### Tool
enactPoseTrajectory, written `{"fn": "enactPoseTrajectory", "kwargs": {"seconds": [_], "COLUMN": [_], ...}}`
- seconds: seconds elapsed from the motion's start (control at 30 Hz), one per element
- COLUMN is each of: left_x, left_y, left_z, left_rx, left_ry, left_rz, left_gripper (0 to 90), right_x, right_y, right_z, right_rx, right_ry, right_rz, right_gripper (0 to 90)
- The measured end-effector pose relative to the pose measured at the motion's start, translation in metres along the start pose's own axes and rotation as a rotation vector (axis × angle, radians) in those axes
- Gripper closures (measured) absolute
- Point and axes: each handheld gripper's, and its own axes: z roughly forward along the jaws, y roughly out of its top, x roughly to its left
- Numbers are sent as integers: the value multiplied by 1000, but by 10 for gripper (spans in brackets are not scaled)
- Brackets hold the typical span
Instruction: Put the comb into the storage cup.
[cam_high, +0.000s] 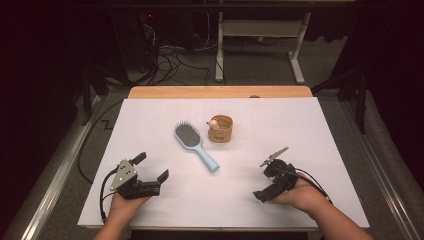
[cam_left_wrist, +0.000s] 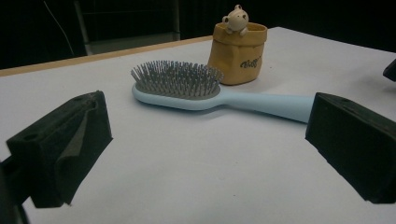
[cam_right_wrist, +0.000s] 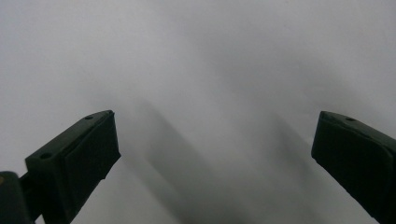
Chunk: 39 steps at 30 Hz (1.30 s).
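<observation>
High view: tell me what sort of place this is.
Probably a lab or recording workspace, not a home: a white-covered table set for a staged task, tangled cables on the floor behind it, and a metal desk frame against a dark backdrop.

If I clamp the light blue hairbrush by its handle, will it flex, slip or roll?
The hairbrush looks like stiff moulded plastic, so it probably won't flex. Its handle looks smooth and rounded, so it may slip. Lifted by the handle, the bristled head would likely dip.

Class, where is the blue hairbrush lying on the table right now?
In the high view the hairbrush lies near the table's middle, just left of the tan pot, bristles up, handle towards the person.
</observation>
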Motion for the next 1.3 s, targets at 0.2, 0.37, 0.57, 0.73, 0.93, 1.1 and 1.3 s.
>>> {"fn": "enactPoseTrajectory", "kwargs": {"seconds": [0.2,0.37,0.57,0.73,0.93,1.1,1.3], "left_x": [0,1,0,0,0,1,1], "left_y": [0,0,0,0,0,0,0], "left_z": [0,0,0,0,-1,0,0], "left_rx": [-8,-8,-6,-11,-19,-22,-25], "left_ry": [-1,-2,-7,-8,-10,-13,-21], "left_rz": [3,4,7,8,3,0,-2], "left_gripper": [14,14,14,14,14,14,14], "right_x": [8,13,17,21,26,32,38], "right_y": [13,27,38,47,55,69,86], "right_z": [5,10,15,18,20,23,28], "right_rx": [33,49,70,63,63,41,8], "right_ry": [0,7,8,14,20,29,35], "right_rz": [-5,-29,-15,-33,-24,-32,-47], "right_gripper": [17,26,46,66,75,94,146]}}
